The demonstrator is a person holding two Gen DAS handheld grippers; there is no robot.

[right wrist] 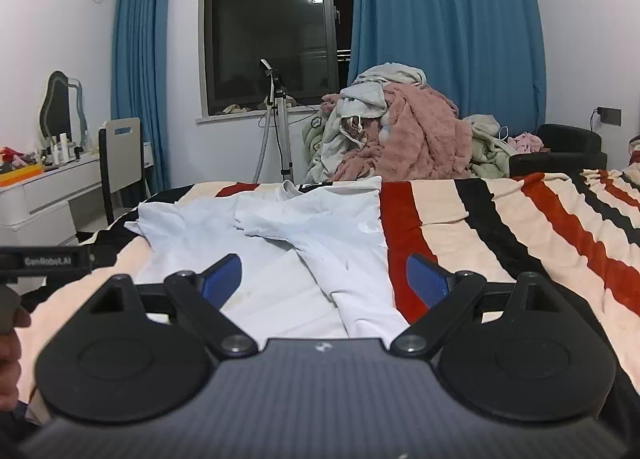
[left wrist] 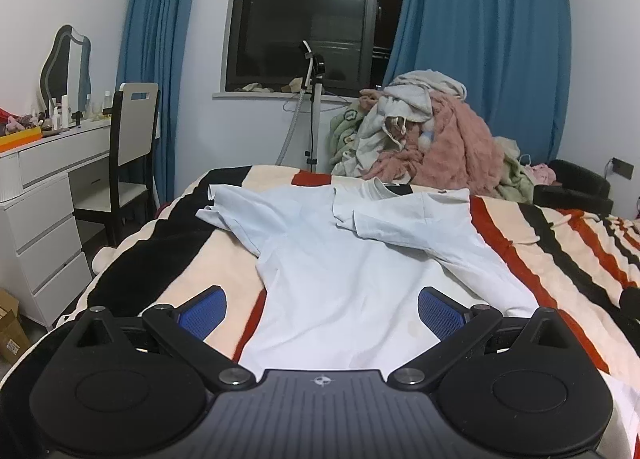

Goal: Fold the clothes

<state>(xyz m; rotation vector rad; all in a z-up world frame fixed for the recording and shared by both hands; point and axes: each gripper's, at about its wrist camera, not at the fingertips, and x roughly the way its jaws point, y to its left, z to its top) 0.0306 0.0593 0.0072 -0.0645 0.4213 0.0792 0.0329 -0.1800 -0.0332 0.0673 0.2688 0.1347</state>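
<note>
A pale blue short-sleeved shirt [left wrist: 344, 259] lies flat on the striped blanket [left wrist: 560, 243], collar at the far end. Its right side and sleeve are folded over the body; the left sleeve is spread out. My left gripper [left wrist: 322, 309] is open and empty, low over the shirt's near hem. In the right wrist view the shirt [right wrist: 288, 227] lies ahead, its folded right edge running toward me. My right gripper [right wrist: 324, 279] is open and empty over that near right edge. Part of the left gripper's body shows at the left edge of that view.
A heap of pink, grey and green clothes [left wrist: 424, 139] sits beyond the bed's far end. A stand with a hose [left wrist: 314, 111] is below the dark window. A white dresser [left wrist: 44, 195] and chair [left wrist: 128, 155] stand left. A black armchair [right wrist: 560, 151] is at the far right.
</note>
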